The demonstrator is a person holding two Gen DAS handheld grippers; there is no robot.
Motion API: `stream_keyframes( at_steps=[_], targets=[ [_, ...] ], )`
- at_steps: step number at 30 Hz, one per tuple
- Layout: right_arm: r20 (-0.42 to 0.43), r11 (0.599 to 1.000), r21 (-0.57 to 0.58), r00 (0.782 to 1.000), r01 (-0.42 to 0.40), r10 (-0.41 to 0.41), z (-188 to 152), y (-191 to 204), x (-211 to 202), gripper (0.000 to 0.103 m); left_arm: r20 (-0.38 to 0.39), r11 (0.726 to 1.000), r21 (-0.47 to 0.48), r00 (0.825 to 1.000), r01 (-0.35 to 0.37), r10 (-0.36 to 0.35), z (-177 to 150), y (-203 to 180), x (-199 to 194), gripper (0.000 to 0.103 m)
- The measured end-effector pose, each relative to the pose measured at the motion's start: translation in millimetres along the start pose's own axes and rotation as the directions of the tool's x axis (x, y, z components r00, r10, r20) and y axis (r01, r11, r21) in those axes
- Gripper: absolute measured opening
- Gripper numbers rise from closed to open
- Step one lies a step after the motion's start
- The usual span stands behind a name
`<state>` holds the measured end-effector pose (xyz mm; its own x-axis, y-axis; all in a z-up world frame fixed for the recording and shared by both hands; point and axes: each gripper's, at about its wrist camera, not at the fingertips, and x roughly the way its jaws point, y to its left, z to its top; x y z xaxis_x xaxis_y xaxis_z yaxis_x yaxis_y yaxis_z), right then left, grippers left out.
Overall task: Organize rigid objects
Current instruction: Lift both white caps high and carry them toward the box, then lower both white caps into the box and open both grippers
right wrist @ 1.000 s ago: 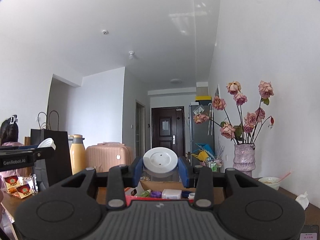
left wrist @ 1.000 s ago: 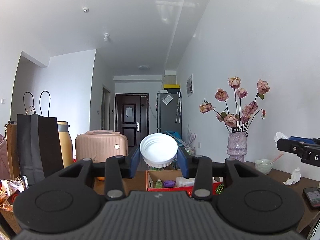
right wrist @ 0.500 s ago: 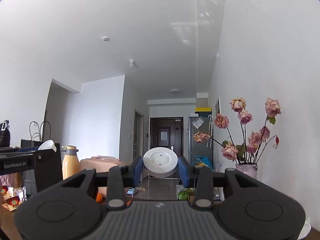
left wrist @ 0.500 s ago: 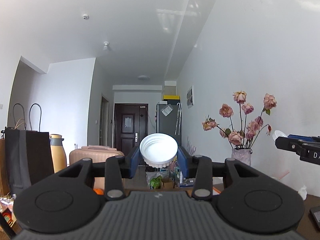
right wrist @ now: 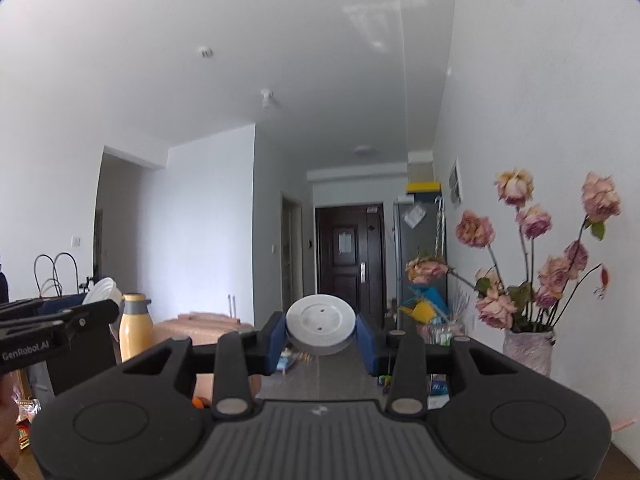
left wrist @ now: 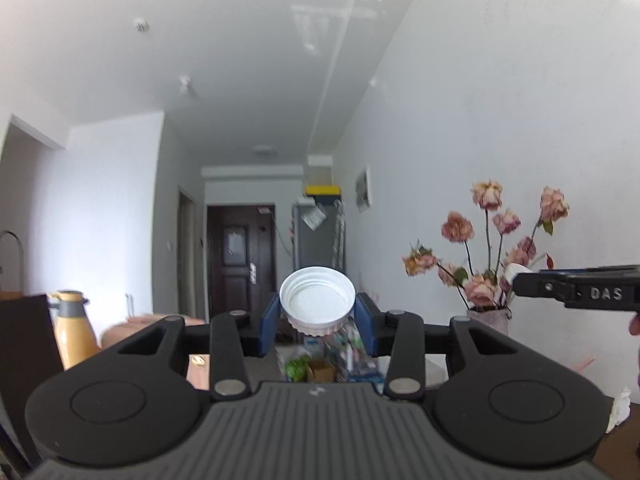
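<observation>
two lids, one per gripper, both up in the air w/ nothing under them.

left wrist view: my left gripper (left wrist: 317,316) is clamped on a white screw lid (left wrist: 317,305), blue pads pressing its ribbed rim from either side. lid sits between my fingertips, hollow threaded side tilted up and toward the cam, closed top facing away and down. it's a flat disc so no real long axis; its flat axis runs roughly fwd-up, and the grip is across the diameter. risk as i judge it: pads only catch a thin rim, so a jerk or a slight loosening could let it pivot or pop out and drop. off to the right my other gripper's side shows, near the vase of dried roses (left wrist: 489,276), so a careless swing that way could knock it.

right wrist view: my right gripper (right wrist: 321,338) is closed on a second white lid (right wrist: 321,323), held the same way across its width. this one shows its smooth closed top w/ two small dots, tilted up toward the cam, open side away. same slip risk, maybe worse since i can't see ribs on the rim. my left gripper is at the left edge, beside a yellow flask (right wrist: 135,322) and a dark bag; the two tools could bump if brought together fast.
</observation>
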<state>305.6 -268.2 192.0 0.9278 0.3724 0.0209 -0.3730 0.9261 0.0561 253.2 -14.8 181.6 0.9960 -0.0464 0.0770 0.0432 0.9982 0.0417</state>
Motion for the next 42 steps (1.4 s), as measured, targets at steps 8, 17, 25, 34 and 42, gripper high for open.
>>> stream_keyframes(
  at_steps=[8, 17, 25, 34, 42],
  targets=[
    [-0.181, 0.999, 0.016, 0.983, -0.034, 0.036, 10.0, -31.3, 100.7, 0.038, -0.269, 0.989, -0.069, 0.953, 0.127, -0.141, -13.5, 18.6, 118.0, 0.041],
    [-0.539, 0.993, 0.114, 0.838, -0.021, 0.079, -43.9, -73.4, 243.0, 0.038, -0.638, 0.974, -0.18, 0.738, 0.135, -0.22, -92.2, 33.5, 273.5, 0.041],
    [-0.803, 0.987, 0.147, 0.591, 0.068, 0.079, -159.6, -104.5, 337.4, 0.038, -0.838, 0.977, -0.141, 0.506, 0.162, -0.205, -194.6, 18.9, 342.0, 0.041],
    [-0.865, 0.99, 0.108, 0.498, 0.085, 0.052, -220.0, -89.3, 358.7, 0.037, -0.889, 0.982, -0.149, 0.419, 0.118, -0.185, -245.1, 10.3, 368.1, 0.05],
    [-0.837, 0.989, 0.108, 0.545, 0.103, 0.035, -199.8, -94.8, 345.2, 0.058, -0.866, 0.985, -0.135, 0.47, 0.109, -0.17, -215.4, 17.5, 353.3, 0.06]
  ],
)
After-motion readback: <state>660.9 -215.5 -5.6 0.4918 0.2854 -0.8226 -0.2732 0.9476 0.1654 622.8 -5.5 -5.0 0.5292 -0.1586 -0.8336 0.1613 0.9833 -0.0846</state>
